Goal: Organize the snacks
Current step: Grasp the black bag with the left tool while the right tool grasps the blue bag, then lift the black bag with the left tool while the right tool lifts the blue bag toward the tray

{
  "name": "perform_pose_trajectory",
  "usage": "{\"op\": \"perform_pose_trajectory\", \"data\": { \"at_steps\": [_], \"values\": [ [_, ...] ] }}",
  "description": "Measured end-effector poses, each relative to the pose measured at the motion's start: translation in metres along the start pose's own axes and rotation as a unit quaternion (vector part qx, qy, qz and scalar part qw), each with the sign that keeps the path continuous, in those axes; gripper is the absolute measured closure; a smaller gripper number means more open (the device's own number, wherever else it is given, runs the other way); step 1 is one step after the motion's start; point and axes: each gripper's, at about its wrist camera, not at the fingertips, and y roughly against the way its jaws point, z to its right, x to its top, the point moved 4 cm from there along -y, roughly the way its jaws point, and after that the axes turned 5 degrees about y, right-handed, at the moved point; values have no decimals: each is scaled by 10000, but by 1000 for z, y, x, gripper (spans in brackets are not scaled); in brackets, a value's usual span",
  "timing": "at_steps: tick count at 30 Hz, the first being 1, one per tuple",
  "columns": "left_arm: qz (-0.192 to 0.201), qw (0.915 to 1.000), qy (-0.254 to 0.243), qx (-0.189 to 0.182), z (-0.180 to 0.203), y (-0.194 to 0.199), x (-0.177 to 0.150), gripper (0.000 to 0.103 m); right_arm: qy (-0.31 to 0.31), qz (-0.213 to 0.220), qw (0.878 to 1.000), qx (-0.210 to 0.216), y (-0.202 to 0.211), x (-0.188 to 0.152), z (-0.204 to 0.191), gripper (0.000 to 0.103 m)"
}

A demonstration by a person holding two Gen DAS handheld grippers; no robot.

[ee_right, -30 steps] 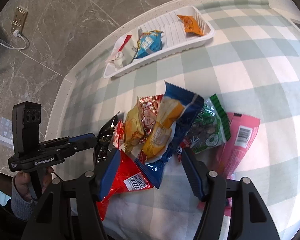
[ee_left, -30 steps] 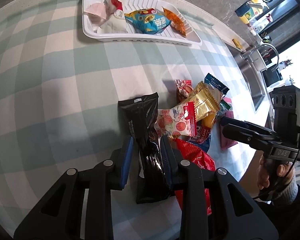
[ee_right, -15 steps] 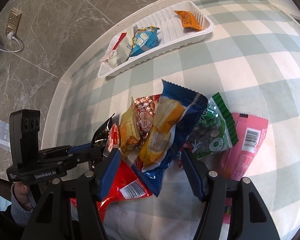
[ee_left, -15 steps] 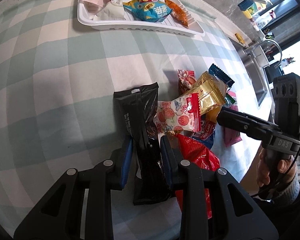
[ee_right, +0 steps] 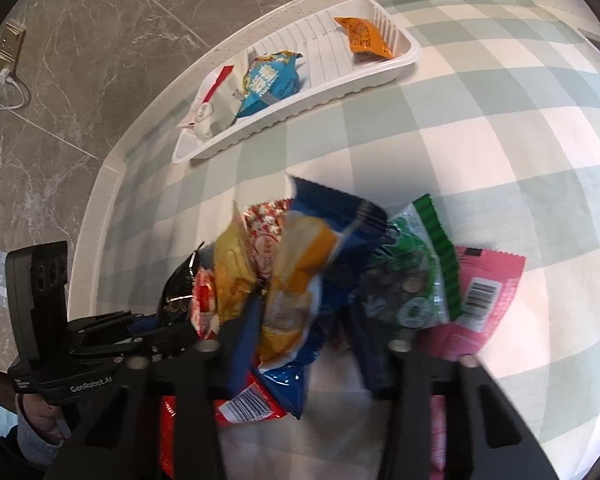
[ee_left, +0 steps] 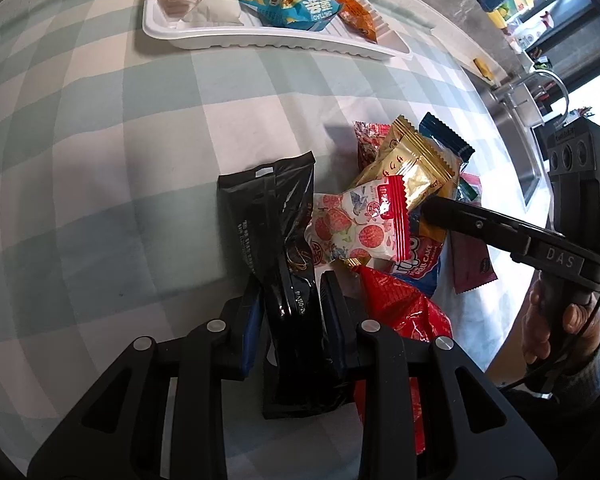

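Lying lengthwise straight ahead of the left gripper, long glossy black foil snack packet: near end clamped between the narrowly set jaws, far end with its hang-hole pointing up the view toward the white ribbed plastic tray. Long axis in line with the jaws, so a straight lift and carry forward appears sufficient; tray well apart from the pile, across open checked cloth.

Resting just beside the black packet, on its right in the left wrist view: white packet printed with red fruit, gold foil packet overlapping it, crumpled red packet near the left jaws. Judged risk: neighbours dragged along on the lift.

Converging on the blue and orange roll-cake packet, right gripper, jaws closing with that packet between them; firm pad contact not confirmed, picture blurred. Packet's long axis running away from the jaws, roughly toward the tray. Green-edged clear packet and pink packet with barcode lying further right, outside the jaws.

Already in the tray: blue chip bag, orange sachet, white and pink pouches. Pale green and white checked surface under everything.
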Motion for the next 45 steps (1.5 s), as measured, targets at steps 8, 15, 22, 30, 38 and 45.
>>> {"op": "perform_pose_trajectory", "data": {
  "at_steps": [8, 15, 22, 30, 38, 45],
  "values": [
    [145, 9998, 44, -124, -2, 1, -1, 81, -19, 75, 9997, 225, 5, -3, 2, 72],
    [255, 9984, 268, -421, -11, 8, 2, 83, -401, 262, 9963, 710, 23, 0, 12, 79],
    [370, 9963, 435, -642, -21, 21, 7, 83, -632, 391, 9918, 1039, 36, 2, 16, 84],
    [406, 9952, 541, -704, -27, 26, 11, 83, -493, 396, 9940, 897, 36, 5, 13, 89],
    [405, 9950, 592, -690, -30, 24, 10, 83, -443, 162, 9962, 737, 17, 5, 8, 72],
    [398, 9947, 671, -663, -32, 23, 8, 83, -336, 2, 9979, 545, 1, 3, 4, 68]
  ]
}}
